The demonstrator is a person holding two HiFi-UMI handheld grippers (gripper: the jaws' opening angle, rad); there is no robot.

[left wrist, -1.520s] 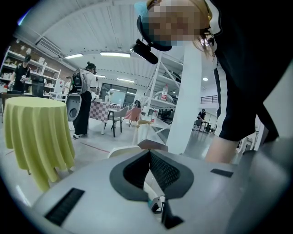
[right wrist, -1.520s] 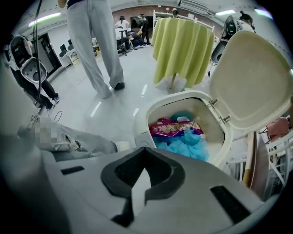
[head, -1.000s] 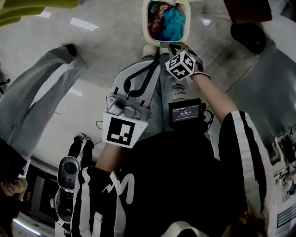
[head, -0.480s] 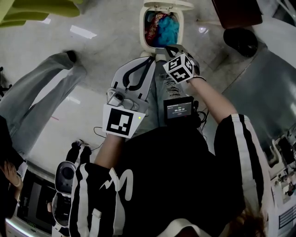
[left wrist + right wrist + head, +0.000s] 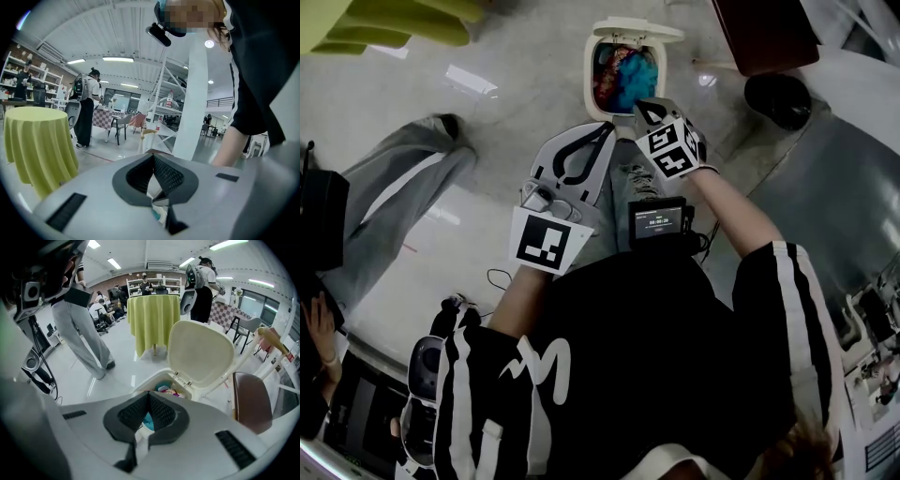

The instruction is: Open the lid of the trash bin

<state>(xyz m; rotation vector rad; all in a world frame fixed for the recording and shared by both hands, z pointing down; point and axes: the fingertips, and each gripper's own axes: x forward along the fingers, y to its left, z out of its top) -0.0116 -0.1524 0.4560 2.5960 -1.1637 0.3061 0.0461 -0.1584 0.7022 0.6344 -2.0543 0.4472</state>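
The cream trash bin (image 5: pixel 589 75) stands on the floor ahead of me, its lid (image 5: pixel 637 30) swung up and back. Colourful rubbish, blue and red, fills the opening. In the right gripper view the bin (image 5: pixel 154 380) shows just past the jaws, with the lid (image 5: pixel 201 355) upright behind it. My right gripper (image 5: pixel 649 109) sits at the bin's near rim, jaws shut on nothing. The left gripper (image 5: pixel 600 128) hangs a little nearer to me, beside the right one, also shut and empty. In the left gripper view the left gripper (image 5: pixel 153 161) points up into the hall.
A yellow-green draped round table (image 5: pixel 394 19) stands far left. A brown chair (image 5: pixel 764 33) and a black round object (image 5: pixel 778 98) are right of the bin. A bystander's grey trouser legs (image 5: pixel 384 206) stand left. A small screen (image 5: pixel 656 222) hangs at my waist.
The head view has shifted, so the bin sits lower in the frame and its raised lid now shows. Both grippers have stayed shut close to the bin's near side.
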